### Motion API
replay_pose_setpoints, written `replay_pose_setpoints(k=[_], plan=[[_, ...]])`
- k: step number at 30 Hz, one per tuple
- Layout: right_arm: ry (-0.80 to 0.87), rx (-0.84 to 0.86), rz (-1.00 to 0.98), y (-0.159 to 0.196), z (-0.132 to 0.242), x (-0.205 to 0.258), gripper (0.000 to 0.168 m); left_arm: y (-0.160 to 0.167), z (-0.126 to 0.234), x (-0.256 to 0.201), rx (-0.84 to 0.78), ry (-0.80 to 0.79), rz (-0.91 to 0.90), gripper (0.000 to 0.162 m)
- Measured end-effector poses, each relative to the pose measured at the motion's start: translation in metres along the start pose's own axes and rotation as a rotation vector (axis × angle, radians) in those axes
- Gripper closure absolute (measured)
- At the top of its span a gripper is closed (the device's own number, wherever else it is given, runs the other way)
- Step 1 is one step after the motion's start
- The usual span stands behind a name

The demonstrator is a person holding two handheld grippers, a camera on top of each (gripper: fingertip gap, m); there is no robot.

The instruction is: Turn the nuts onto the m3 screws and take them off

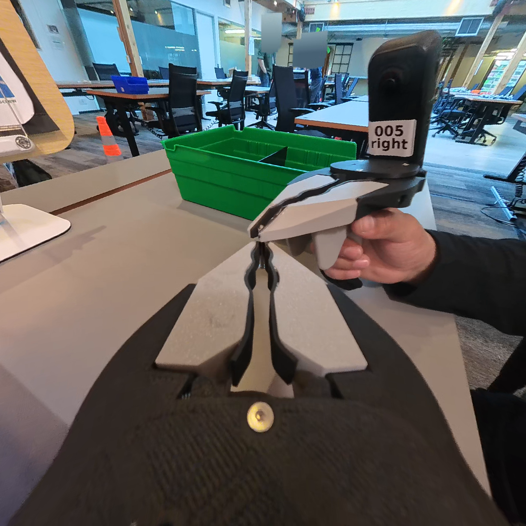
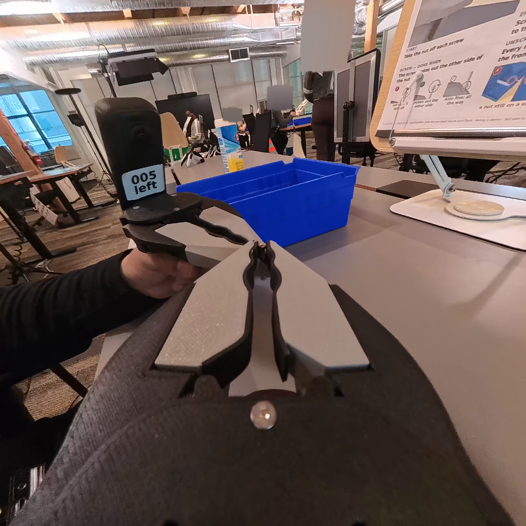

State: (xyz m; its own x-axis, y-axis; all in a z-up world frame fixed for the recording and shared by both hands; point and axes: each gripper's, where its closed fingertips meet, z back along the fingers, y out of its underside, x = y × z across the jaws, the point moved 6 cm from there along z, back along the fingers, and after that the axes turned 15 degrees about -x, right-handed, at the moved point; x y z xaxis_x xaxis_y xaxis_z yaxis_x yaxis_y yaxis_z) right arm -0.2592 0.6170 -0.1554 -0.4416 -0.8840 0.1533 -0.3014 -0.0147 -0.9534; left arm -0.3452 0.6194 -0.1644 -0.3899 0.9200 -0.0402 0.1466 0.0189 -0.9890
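Note:
In the left wrist view my left gripper point(image 1: 260, 248) is shut on a small metal screw point(image 1: 261, 260), whose thin shaft shows between the jaws. The right gripper point(image 1: 255, 232) comes in from the right, held by a hand, and its shut tips meet the left tips above the grey table point(image 1: 128, 256). In the right wrist view my right gripper point(image 2: 262, 247) is shut on a tiny metal piece, seemingly the nut point(image 2: 260, 244). The left gripper point(image 2: 248, 242) touches it from the left. Both are held in the air over the table.
A green bin point(image 1: 227, 182) with a black divider stands behind the grippers in the left wrist view. A blue bin point(image 2: 284, 210) stands behind them in the right wrist view. A white stand base point(image 2: 469, 219) carries an instruction sheet point(image 2: 455, 71). A wipes canister point(image 2: 230, 150) stands further back. Left and right tips are no more than a few centimetres apart.

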Motion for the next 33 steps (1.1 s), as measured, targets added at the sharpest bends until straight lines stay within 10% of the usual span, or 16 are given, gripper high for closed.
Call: replay_pose_setpoints(k=[33], plan=[[0.003, -0.002, 0.004, -0.0003, 0.0007, -0.001, 0.166, 0.0017, -0.0001, -0.0002, 0.0, 0.003, 0.028, 0.162]])
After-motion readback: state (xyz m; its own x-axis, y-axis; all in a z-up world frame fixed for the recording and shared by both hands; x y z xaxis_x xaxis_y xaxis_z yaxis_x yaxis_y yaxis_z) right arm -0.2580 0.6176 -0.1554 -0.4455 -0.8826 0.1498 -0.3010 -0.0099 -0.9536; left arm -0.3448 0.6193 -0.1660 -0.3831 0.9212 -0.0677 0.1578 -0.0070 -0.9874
